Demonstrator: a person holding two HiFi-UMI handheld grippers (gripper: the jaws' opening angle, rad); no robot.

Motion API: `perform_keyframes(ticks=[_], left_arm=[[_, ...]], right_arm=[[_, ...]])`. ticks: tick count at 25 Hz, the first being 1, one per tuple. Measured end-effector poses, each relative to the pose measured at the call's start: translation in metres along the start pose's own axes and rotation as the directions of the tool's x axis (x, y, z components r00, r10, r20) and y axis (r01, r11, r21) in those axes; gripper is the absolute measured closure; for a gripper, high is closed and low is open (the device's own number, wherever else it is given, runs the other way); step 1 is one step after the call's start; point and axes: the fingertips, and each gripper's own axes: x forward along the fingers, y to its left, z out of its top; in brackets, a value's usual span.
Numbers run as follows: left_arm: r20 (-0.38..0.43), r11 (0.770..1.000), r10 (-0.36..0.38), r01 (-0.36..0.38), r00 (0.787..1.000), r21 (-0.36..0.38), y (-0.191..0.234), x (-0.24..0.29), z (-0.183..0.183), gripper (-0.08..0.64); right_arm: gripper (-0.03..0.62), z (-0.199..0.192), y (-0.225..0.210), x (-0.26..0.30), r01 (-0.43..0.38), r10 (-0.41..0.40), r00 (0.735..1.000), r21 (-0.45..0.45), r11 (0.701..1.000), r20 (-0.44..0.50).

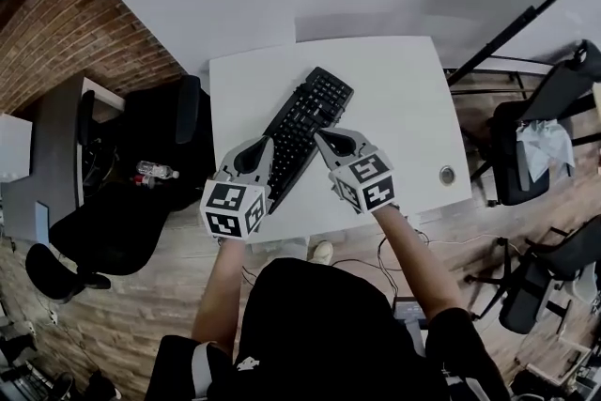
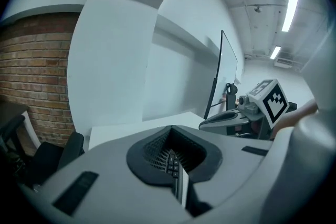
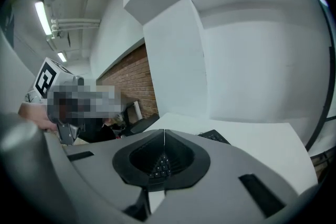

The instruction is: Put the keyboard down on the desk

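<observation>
- The left hand-held gripper (image 1: 266, 148) is clamped shut on the black keyboard (image 1: 308, 113), at its near long edge.
- The right hand-held gripper (image 1: 322, 139) pinches the opposite edge.
- The keyboard sits diagonally over the white tabletop (image 1: 399, 99).

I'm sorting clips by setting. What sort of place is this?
Most likely an office or workroom: a keyboard over a white desk, black office chairs around it, and a brick wall beside plain white walls.
</observation>
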Motion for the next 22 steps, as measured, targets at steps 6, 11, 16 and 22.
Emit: perform_keyframes(ticks=[6,11,16,22], left_arm=[[0.059,1.000,0.012,-0.013,0.998,0.026,-0.027,-0.031,0.020,0.549],[0.104,0.997,0.019,-0.027,0.994,0.077,-0.048,-0.060,0.034,0.549],[0.131,0.995,0.029,-0.042,0.991,0.093,-0.070,-0.087,0.037,0.549],[0.152,0.991,0.045,-0.064,0.987,0.116,-0.095,-0.113,0.034,0.549]], right_arm=[[0.551,0.014,0.012,-0.042,0.014,-0.015,0.997,0.013,1.000,0.081],[0.551,0.026,0.023,-0.073,0.023,-0.022,0.989,-0.002,1.000,0.143],[0.551,0.033,0.043,-0.102,0.026,-0.020,0.982,-0.029,0.999,0.189],[0.551,0.034,0.064,-0.131,0.025,-0.013,0.972,-0.045,0.999,0.234]])
